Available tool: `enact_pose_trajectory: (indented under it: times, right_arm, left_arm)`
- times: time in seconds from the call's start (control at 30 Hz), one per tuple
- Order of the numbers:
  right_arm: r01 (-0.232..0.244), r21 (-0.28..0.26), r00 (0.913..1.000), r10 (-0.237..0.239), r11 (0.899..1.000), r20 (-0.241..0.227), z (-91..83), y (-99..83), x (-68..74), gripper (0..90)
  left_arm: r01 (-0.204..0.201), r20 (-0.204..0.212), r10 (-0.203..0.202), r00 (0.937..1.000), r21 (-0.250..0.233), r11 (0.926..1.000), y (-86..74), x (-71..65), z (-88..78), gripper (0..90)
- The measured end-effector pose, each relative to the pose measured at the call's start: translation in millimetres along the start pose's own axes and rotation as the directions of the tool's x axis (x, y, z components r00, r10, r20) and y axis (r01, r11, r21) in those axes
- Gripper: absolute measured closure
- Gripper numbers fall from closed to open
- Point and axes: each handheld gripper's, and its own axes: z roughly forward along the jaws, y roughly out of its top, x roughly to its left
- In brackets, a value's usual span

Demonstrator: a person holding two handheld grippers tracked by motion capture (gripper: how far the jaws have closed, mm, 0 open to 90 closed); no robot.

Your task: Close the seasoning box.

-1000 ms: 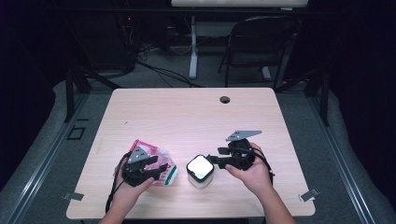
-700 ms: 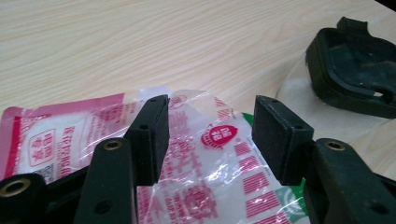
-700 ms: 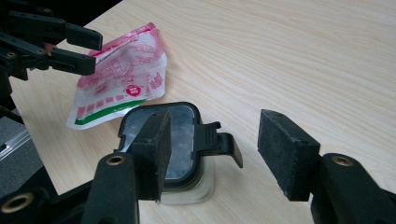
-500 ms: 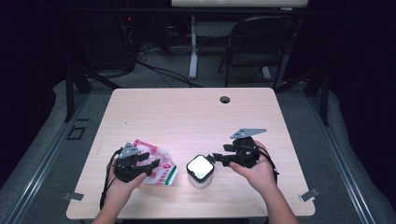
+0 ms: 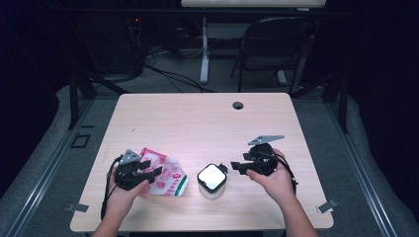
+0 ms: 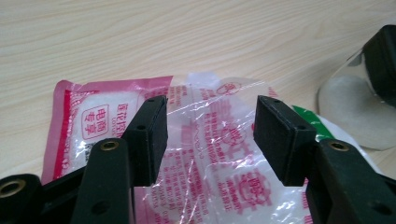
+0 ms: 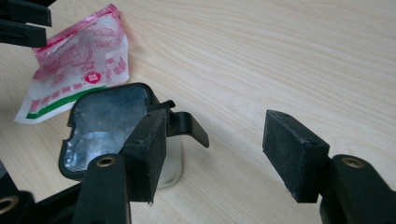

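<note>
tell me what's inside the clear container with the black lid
The black lid covers the container and only reflects light. Its clear wall, under the lid, shows nothing I can make out, so its contents can't be told.

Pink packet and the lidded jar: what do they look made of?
Pink packet: thin glossy plastic film, partly clear; it creases and catches glare. Lidded jar: clear body, glass or hard plastic, can't tell. Its lid: black rim, likely plastic, with a shiny see-through panel.

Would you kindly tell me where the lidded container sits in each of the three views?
High view: the lidded container stands low centre, between the grippers.
Left gripper view: its clear wall shows at the right edge.
Right gripper view: lower left, behind the left jaw.
Shared landmark: the red printed bag beside it.
</note>
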Motion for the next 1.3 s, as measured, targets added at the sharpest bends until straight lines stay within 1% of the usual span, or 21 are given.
enact_pose_trajectory:
  times: [0.07, 0.13, 0.23, 0.33, 0.37, 0.4, 0.43, 0.47, 0.5, 0.53, 0.57, 0.67, 0.73, 0.77, 0.8, 0.83, 0.87, 0.9, 1.03, 1.3]
  right_arm:
    - [-0.016, 0.012, 0.9998, 0.016, 1.000, 0.009, 3.0, -2.0, -4.1, 39.8]
    - [-0.022, 0.015, 0.9997, 0.021, 1.000, 0.012, 4.0, -2.8, -6.0, 39.8]
    - [-0.039, 0.021, 0.9990, 0.038, 0.999, 0.024, 7.6, -5.4, -12.9, 39.8]
    - [-0.058, 0.039, 0.9973, 0.057, 0.998, 0.046, 10.6, -8.2, -18.3, 39.8]
    - [-0.064, 0.050, 0.9966, 0.062, 0.997, 0.055, 11.9, -9.4, -20.8, 39.8]
    - [-0.064, 0.050, 0.9966, 0.062, 0.997, 0.055, 11.9, -9.4, -20.8, 39.8]
    - [-0.080, 0.061, 0.9949, 0.076, 0.995, 0.066, 15.6, -12.3, -25.7, 39.8]
    - [-0.086, 0.072, 0.9943, 0.081, 0.994, 0.069, 17.5, -13.9, -28.7, 39.8]
    - [-0.086, 0.072, 0.9943, 0.081, 0.994, 0.069, 17.5, -13.9, -28.7, 39.8]
    - [-0.097, 0.076, 0.9933, 0.092, 0.992, 0.071, 19.9, -15.7, -31.5, 39.8]
    - [-0.117, 0.092, 0.9908, 0.110, 0.989, 0.078, 23.5, -19.0, -36.6, 39.8]
    - [-0.127, 0.101, 0.9891, 0.119, 0.987, 0.087, 26.4, -21.7, -40.7, 39.8]
    - [-0.143, 0.105, 0.9867, 0.134, 0.984, 0.092, 29.3, -24.2, -44.6, 39.8]
    - [-0.153, 0.117, 0.9846, 0.141, 0.981, 0.103, 31.6, -26.5, -48.7, 39.9]
    - [-0.153, 0.117, 0.9846, 0.141, 0.981, 0.103, 31.6, -26.5, -48.7, 39.9]
    - [-0.167, 0.110, 0.9820, 0.156, 0.980, 0.107, 32.2, -28.0, -51.6, 39.8]
    - [-0.167, 0.110, 0.9820, 0.156, 0.980, 0.107, 32.2, -28.0, -51.6, 39.8]
    - [-0.174, 0.108, 0.9810, 0.163, 0.979, 0.105, 32.6, -29.0, -54.5, 39.7]
    - [-0.191, 0.112, 0.9775, 0.179, 0.975, 0.112, 33.9, -31.2, -58.1, 39.7]
    - [-0.195, 0.106, 0.9773, 0.183, 0.975, 0.106, 34.5, -31.3, -58.5, 39.2]
  left_arm:
    - [0.001, -0.014, -0.001, 0.9999, 0.011, 0.9999, -1.5, 3.6, 1.3, 44.8]
    - [0.007, -0.016, -0.007, 0.9999, 0.013, 0.9999, -2.1, 4.9, 1.7, 44.7]
    - [0.024, -0.023, -0.023, 0.9995, 0.021, 0.9995, -3.9, 10.6, 2.6, 44.1]
    - [0.029, -0.034, -0.028, 0.9990, 0.032, 0.9991, -5.3, 14.4, 3.2, 43.8]
    - [0.032, -0.044, -0.031, 0.9986, 0.032, 0.9990, -6.0, 15.2, 3.9, 43.7]
    - [0.032, -0.044, -0.031, 0.9986, 0.032, 0.9990, -6.0, 15.2, 3.9, 43.7]
    - [0.034, -0.051, -0.031, 0.9982, 0.041, 0.9986, -6.8, 17.2, 4.5, 43.7]
    - [0.040, -0.045, -0.038, 0.9983, 0.040, 0.9984, -7.2, 18.6, 5.0, 43.6]
    - [0.040, -0.045, -0.038, 0.9983, 0.040, 0.9984, -7.2, 18.6, 5.0, 43.3]
    - [0.043, -0.047, -0.041, 0.9981, 0.043, 0.9982, -7.6, 20.1, 5.1, 43.3]
    - [0.049, -0.053, -0.047, 0.9975, 0.045, 0.9978, -8.6, 23.6, 5.3, 43.2]
    - [0.061, -0.059, -0.058, 0.9965, 0.046, 0.9971, -9.7, 27.0, 5.3, 43.1]
    - [0.068, -0.071, -0.065, 0.9954, 0.045, 0.9967, -11.0, 30.5, 5.4, 43.0]
    - [0.078, -0.076, -0.074, 0.9944, 0.049, 0.9958, -11.8, 34.1, 4.8, 42.9]
    - [0.078, -0.076, -0.074, 0.9944, 0.049, 0.9958, -11.8, 34.1, 4.8, 42.9]
    - [0.088, -0.082, -0.084, 0.9931, 0.050, 0.9948, -12.5, 36.9, 4.3, 42.8]
    - [0.088, -0.082, -0.084, 0.9931, 0.050, 0.9948, -12.5, 36.9, 4.3, 42.7]
    - [0.091, -0.086, -0.086, 0.9926, 0.053, 0.9944, -13.2, 39.6, 4.2, 42.6]
    - [0.103, -0.094, -0.098, 0.9908, 0.058, 0.9930, -14.6, 43.7, 4.4, 42.2]
    - [0.125, -0.103, -0.119, 0.9875, 0.057, 0.9905, -16.8, 52.0, 3.2, 42.0]
